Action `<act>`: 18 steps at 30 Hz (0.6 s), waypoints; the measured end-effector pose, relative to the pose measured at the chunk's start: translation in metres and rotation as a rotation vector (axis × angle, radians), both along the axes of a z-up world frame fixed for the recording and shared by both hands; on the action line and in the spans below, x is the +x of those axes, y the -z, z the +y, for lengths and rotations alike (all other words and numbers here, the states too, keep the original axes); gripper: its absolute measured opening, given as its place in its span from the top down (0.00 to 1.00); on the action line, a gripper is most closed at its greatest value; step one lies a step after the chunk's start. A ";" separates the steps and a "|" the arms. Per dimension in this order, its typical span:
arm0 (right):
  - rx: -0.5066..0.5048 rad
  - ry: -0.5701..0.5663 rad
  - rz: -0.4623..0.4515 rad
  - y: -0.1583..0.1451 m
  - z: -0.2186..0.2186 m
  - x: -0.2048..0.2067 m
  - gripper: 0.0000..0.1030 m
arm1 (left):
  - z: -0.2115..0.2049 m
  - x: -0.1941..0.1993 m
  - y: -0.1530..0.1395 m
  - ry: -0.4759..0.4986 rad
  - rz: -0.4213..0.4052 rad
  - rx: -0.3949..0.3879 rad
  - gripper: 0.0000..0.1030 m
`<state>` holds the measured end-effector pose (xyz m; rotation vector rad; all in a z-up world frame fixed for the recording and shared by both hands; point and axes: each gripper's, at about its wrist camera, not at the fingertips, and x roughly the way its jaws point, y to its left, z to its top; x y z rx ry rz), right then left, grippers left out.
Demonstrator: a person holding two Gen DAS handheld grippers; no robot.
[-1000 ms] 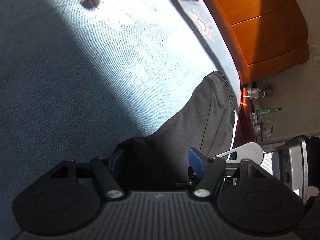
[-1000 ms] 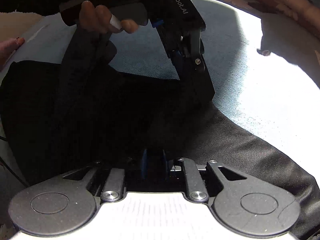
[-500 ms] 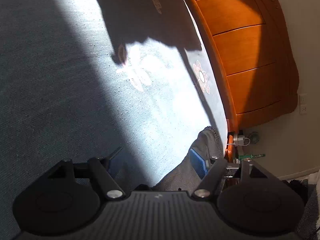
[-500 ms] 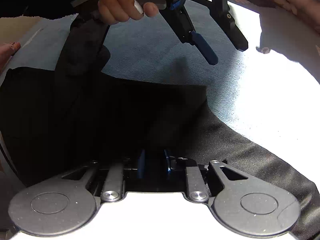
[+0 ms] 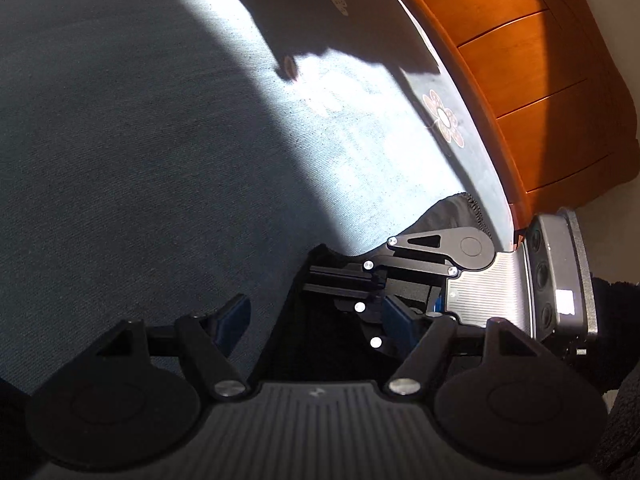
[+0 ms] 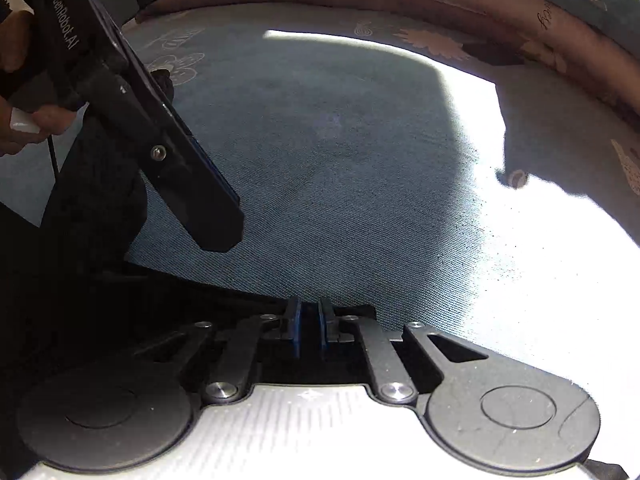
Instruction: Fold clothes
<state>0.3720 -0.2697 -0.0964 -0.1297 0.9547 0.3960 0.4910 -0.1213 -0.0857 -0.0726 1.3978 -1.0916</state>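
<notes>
so the right tool [image 6: 308, 326] has just pinched shut on the dark garment's [image 6: 100, 300] edge, cloth between its pads; garment trails left across the bed [image 6: 340, 160]; left tool [image 5: 316, 320] is open, empty, hovering just beside, nearer the free end

Two grippers are counted: the left gripper [image 5: 316, 322], with two blue pads set wide apart, and the right gripper [image 6: 309, 330], with two blue pads close together. One dark garment [image 6: 92, 280] is seen at the lower left of the right wrist frame. One blue-grey bed cover [image 5: 140, 140] is spread across both views. One wooden headboard [image 5: 532, 72] is counted at the upper right. One hand [image 6: 24, 120] is visible at the left edge. Three printed flowers are made out on the cover in the left view, possibly more in the glare.
</notes>
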 end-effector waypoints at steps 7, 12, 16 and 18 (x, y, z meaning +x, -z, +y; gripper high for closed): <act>-0.018 -0.040 0.027 -0.025 -0.004 -0.041 0.90 | -0.016 -0.036 -0.011 0.188 -0.158 0.045 0.31; -0.054 -0.101 0.072 -0.011 0.015 -0.060 0.90 | -0.014 -0.062 0.004 0.261 -0.146 0.133 0.31; -0.091 -0.073 0.047 -0.007 0.025 -0.058 0.89 | 0.003 -0.077 0.008 0.281 -0.183 0.247 0.31; -0.075 -0.025 0.039 -0.013 0.022 -0.061 0.89 | 0.010 -0.080 -0.001 0.266 -0.195 0.253 0.31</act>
